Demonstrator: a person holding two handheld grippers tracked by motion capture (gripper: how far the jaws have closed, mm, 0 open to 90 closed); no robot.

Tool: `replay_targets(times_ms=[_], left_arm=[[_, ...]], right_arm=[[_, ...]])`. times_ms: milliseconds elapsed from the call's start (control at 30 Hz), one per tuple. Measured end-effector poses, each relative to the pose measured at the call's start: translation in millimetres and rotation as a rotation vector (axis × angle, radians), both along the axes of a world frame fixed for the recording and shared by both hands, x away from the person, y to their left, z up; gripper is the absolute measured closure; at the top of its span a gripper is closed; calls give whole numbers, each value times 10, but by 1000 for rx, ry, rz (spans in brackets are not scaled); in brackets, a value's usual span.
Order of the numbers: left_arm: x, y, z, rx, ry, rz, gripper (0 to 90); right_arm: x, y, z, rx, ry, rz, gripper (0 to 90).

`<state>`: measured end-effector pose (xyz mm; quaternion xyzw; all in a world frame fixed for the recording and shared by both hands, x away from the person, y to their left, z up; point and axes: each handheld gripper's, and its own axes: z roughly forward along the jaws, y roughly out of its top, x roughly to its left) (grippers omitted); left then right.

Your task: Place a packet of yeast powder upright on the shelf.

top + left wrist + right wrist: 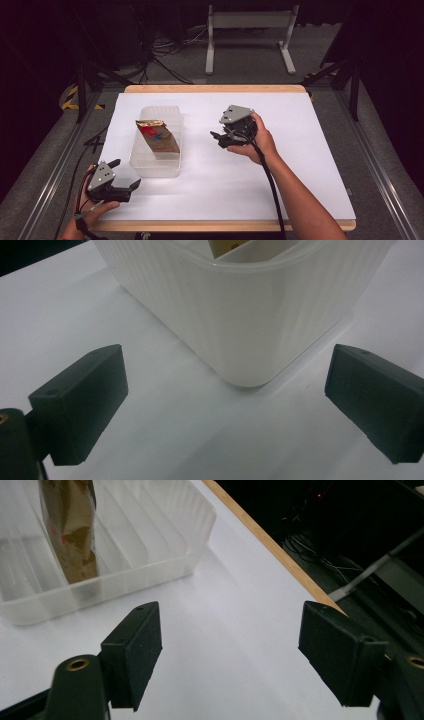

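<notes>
A clear ribbed plastic bin [156, 165] with inner dividers stands on the left half of the white table top. A brown paper pouch [157, 136] with a red and blue print stands tilted inside it; the right gripper view shows the pouch [70, 530] in a divider slot of the bin [150, 565]. My left gripper [126, 176] rests near the front left corner, open, jaws facing the bin's near corner [240, 340] with nothing between them. My right gripper [218, 139] hovers right of the bin, open and empty, pointing left toward it.
The white sheet [300, 150] covers a wooden table with its edge [270, 542] visible at the back. Cables and a white metal stand [250, 30] lie on the floor behind the table. Dark frame rails run along both sides.
</notes>
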<state>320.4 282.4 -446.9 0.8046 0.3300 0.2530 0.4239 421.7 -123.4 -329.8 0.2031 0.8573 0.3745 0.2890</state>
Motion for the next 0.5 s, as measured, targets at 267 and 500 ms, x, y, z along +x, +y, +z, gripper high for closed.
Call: replay_targets(times_ms=[267,500], left_arm=[[6,-3,0,8,-1,-1,45],[10,-17,-1,11,1,-1,45]], right_arm=[[-107,-269,-1,-24,-25,-48,243],[-194,-475,-45,-32,-34,-86,236]])
